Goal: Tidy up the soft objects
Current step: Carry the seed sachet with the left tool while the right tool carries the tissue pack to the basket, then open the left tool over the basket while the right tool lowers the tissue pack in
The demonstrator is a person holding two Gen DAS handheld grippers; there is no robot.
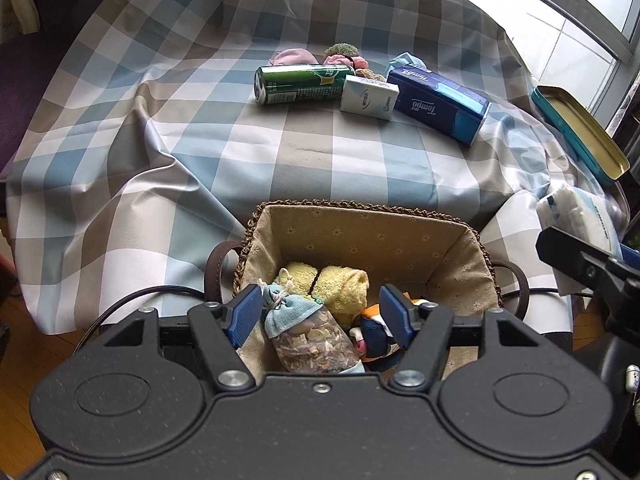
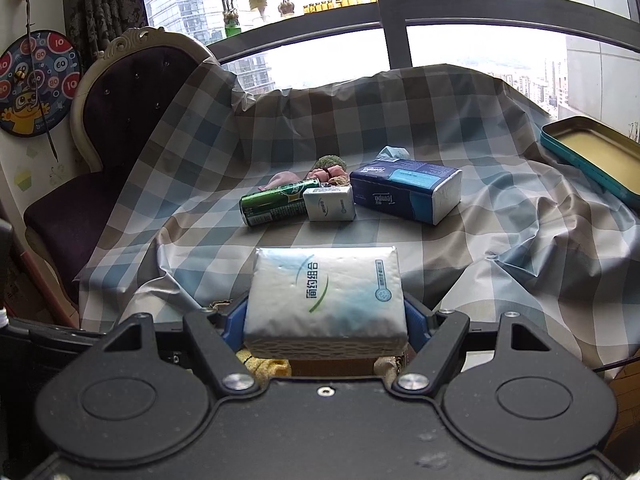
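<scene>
Sachet released into the basket; tissue pack held ready.

The left claw (image 1: 320,314) is spread above the basket (image 1: 486,264), the sachet (image 1: 308,332) dropped beside the yellow towel (image 1: 340,280). The right claw (image 2: 326,320) is clamped on a tissue pack (image 2: 326,296); room remains at the basket's far end, and the desk (image 1: 320,160) ahead is clear.

Bright room by a tall window

Daylit window (image 2: 320,20) at twelve o'clock; purple tufted chair (image 2: 120,92) and dartboard (image 2: 38,82) at ten.
</scene>
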